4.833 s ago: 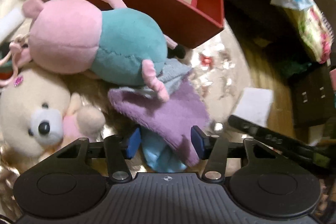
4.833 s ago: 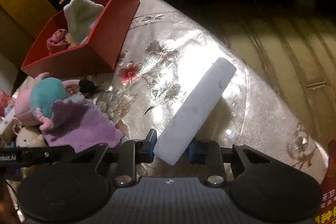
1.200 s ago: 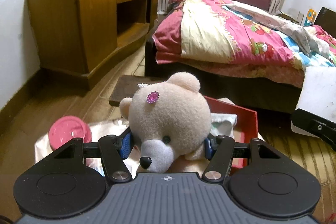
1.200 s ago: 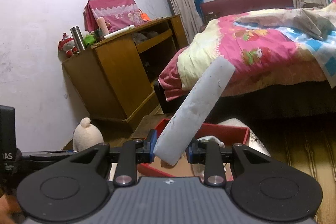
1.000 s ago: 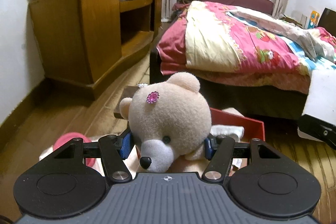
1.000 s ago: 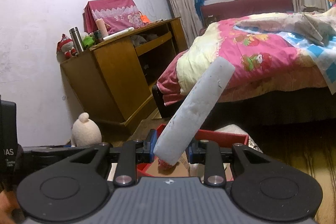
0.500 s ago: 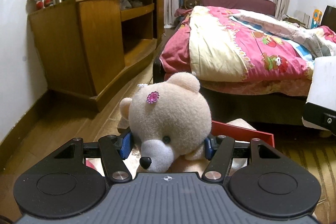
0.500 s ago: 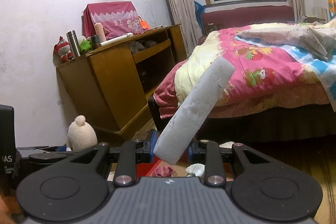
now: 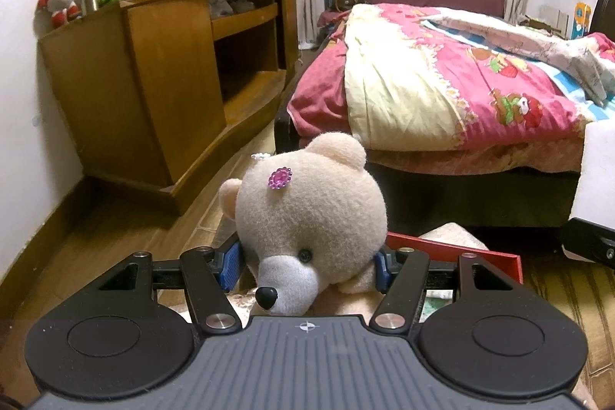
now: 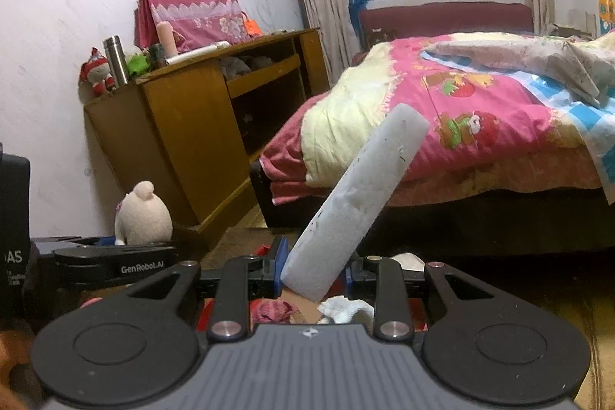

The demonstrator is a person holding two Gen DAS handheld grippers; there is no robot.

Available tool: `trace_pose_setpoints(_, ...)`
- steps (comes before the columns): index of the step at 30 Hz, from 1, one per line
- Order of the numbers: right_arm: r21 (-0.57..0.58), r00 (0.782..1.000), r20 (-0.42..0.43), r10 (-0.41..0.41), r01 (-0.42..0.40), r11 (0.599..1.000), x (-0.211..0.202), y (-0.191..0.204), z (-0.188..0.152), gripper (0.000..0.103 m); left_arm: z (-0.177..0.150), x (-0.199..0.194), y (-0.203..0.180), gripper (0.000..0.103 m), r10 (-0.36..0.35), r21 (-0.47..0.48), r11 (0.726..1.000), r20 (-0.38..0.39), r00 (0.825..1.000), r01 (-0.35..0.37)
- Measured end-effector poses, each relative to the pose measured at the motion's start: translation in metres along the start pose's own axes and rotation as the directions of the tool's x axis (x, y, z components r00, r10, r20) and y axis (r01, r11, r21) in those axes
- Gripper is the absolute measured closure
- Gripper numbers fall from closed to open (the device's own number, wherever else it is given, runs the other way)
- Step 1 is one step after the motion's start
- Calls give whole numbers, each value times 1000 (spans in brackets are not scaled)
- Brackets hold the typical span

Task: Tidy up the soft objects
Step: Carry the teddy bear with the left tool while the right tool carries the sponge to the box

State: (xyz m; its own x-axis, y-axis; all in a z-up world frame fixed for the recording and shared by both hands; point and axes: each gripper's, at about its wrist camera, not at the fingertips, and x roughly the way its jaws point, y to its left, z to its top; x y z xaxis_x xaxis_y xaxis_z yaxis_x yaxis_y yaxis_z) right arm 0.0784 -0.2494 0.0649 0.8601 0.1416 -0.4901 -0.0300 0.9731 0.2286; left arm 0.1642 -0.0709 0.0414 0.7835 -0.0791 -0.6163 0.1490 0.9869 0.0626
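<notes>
My left gripper (image 9: 307, 266) is shut on a cream teddy bear (image 9: 307, 218) with a purple gem on its head, held up in the air. The bear's back also shows in the right wrist view (image 10: 142, 216), at the left. My right gripper (image 10: 313, 275) is shut on a long white foam block (image 10: 357, 202) that sticks up to the right. The block's edge shows at the right of the left wrist view (image 9: 599, 175). The red box (image 9: 461, 252) lies below and just ahead of both grippers. In the right wrist view it holds a pink cloth (image 10: 275, 310) and a white cloth (image 10: 346, 308).
A wooden cabinet (image 9: 161, 83) stands at the left against the wall, with a flask and toys on top. A bed with a pink and yellow quilt (image 9: 442, 83) fills the right. Wooden floor (image 9: 115, 229) lies between them.
Both grippers have risen and tilted further up, so the red box and table have dropped lower in view. The bear and the foam block stay gripped.
</notes>
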Motion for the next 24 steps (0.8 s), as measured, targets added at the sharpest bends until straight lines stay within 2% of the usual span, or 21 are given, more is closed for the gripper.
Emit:
trace_pose_setpoints(12, -7, 991, -121, -52, 52, 999, 48, -17, -13, 103, -8, 43, -4, 40, 15, 29, 999, -69, 998, -13)
trace_pose_setpoints(20, -36, 967, -239, -84, 77, 996, 86, -24, -37, 103, -20, 73, -7, 40, 16, 51, 999, -132, 991, -10)
trace_pose_setpoints(24, -52, 948, -305, -89, 77, 996, 104, -27, -48, 103, -26, 84, -8, 39, 6, 52, 999, -160, 987, 2)
